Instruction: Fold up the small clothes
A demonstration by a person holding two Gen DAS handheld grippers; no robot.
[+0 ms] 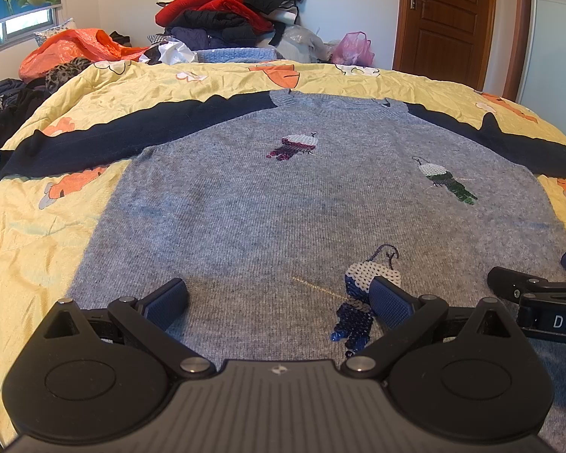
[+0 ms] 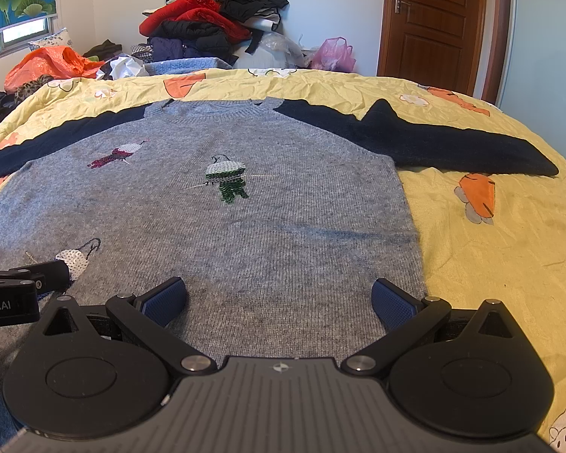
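Your left gripper (image 1: 279, 302) hangs spread wide over the hem of the grey knitted sweater with navy sleeves (image 1: 283, 204), its right pad by the blue sequin bird (image 1: 354, 313). Your right gripper (image 2: 279, 302) is equally spread, gripping nothing, possibly touching the knit. The sweater lies flat, sleeves outstretched, on the yellow carrot-print quilt (image 2: 490, 249), with a heap of clothes (image 2: 207, 22) beyond.

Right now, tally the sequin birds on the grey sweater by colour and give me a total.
Purple sequin bird: 1
Green sequin bird: 1
Blue sequin bird: 1
Total on the sweater: 3
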